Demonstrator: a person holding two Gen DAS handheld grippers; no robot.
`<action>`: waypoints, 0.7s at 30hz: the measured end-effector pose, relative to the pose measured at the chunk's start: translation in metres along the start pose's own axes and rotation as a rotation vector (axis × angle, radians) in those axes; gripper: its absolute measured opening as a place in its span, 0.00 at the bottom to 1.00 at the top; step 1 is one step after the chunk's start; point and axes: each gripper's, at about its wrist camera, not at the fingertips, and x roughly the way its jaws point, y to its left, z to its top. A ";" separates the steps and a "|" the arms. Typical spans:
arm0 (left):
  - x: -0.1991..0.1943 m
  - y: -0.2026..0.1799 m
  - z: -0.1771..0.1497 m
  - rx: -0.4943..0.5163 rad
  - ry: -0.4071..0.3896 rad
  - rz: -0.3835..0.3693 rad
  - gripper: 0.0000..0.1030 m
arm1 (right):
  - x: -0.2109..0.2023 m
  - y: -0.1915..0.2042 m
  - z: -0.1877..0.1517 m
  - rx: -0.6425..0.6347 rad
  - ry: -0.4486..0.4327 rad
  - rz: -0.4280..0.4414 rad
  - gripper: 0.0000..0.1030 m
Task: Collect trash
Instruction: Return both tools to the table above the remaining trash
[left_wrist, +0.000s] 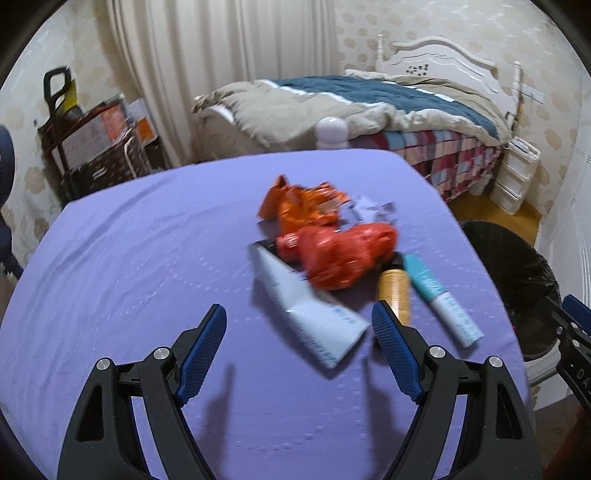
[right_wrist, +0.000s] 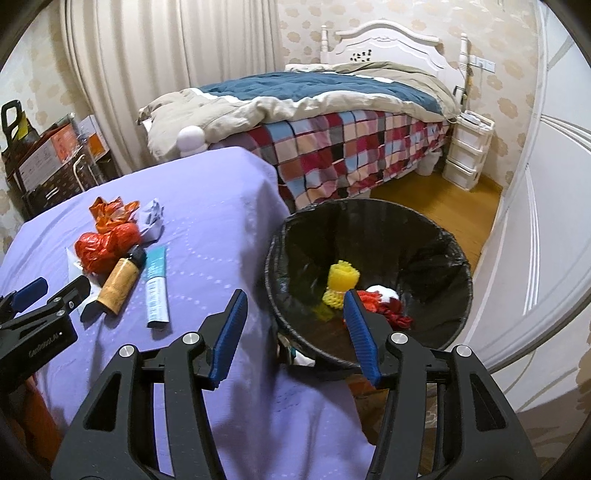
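Trash lies on the purple-covered table (left_wrist: 129, 240): an orange wrapper (left_wrist: 299, 206), a crumpled red bag (left_wrist: 340, 254), a white-blue tube (left_wrist: 314, 314), a tan bottle (left_wrist: 394, 291), a teal tube (left_wrist: 443, 299) and crumpled paper (left_wrist: 369, 208). My left gripper (left_wrist: 299, 317) is open and empty, just in front of the white-blue tube. My right gripper (right_wrist: 295, 299) is open and empty at the edge of the black-lined bin (right_wrist: 424, 236), which holds yellow foam netting (right_wrist: 341, 280) and red and white trash (right_wrist: 384, 299). The left gripper also shows in the right wrist view (right_wrist: 55, 288).
A bed (right_wrist: 351, 122) with a checked cover stands behind the table. White drawers (right_wrist: 467, 147) stand by its head. A cart of boxes (left_wrist: 96, 144) stands at the back left. A white door (right_wrist: 535, 206) is right of the bin.
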 end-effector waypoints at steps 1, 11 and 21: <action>0.001 0.002 0.000 -0.008 0.005 0.000 0.76 | 0.000 0.002 -0.001 -0.002 0.001 0.002 0.51; 0.018 0.004 0.005 0.001 0.046 0.018 0.76 | 0.004 0.016 -0.003 -0.021 0.017 0.027 0.51; 0.016 0.034 -0.005 -0.032 0.081 0.030 0.76 | 0.006 0.028 -0.005 -0.041 0.027 0.051 0.52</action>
